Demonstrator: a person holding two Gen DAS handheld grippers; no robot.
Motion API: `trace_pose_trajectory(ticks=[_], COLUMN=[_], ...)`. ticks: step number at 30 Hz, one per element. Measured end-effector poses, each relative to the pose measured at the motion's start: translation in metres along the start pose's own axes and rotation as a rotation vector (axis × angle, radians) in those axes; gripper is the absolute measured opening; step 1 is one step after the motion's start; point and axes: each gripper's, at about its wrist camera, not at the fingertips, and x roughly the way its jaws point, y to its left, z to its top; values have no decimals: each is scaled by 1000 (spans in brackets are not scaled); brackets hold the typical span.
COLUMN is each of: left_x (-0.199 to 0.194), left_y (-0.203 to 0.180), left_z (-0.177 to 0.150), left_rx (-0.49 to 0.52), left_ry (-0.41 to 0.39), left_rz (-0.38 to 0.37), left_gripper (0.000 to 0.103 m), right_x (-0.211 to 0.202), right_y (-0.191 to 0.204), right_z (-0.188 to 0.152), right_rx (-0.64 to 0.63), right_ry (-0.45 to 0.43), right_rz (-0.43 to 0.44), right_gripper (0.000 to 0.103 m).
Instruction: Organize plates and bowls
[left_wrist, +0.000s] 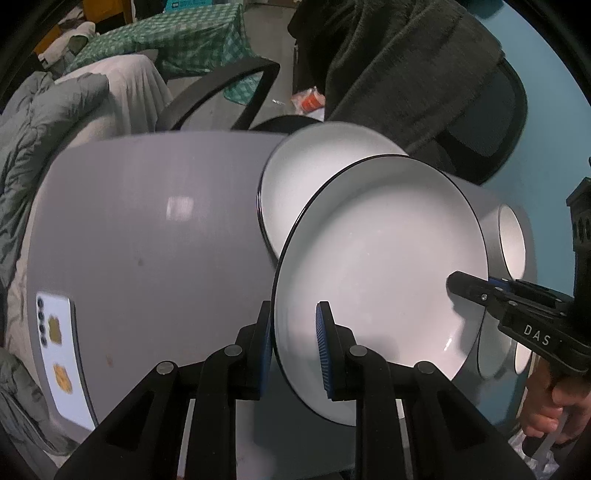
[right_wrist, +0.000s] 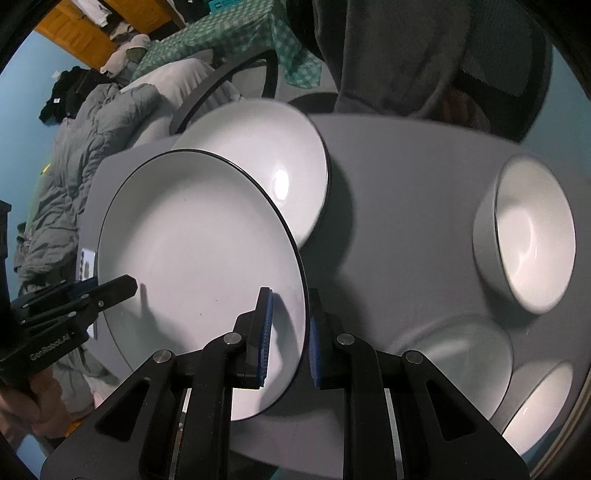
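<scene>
Matte grey table, glossy round black-rimmed plate clamped by left claw and right claw

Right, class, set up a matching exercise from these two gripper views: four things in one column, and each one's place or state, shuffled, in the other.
Things:
1. held plate
2. second plate
3. phone
4. bowl

Place or state:
A. lies flat on the grey table, partly hidden behind the raised plate
B. gripped at opposite rims by left gripper and right gripper
C. near a table edge, camera side up
D. stands alone, empty

Pairs: 1-B, 2-A, 3-C, 4-D
</scene>
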Motion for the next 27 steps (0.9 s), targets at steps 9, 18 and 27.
trace_pose_trajectory(ticks=[9,18,27], left_x=[28,41,47], left_y=[-1,4,5], left_z=[42,58,61], left_rx=[-24,-46,-61], left_ry=[-3,27,37], left_rz=[31,69,78], left_gripper=[21,21,21], right_x=[17,31,38], right_y=[-4,-13,-13], right_z=[48,65,71], right_rx=[-8,0,20], right_ry=[13,56,83], right_rz=[-3,17,11], right_gripper=[18,17,17])
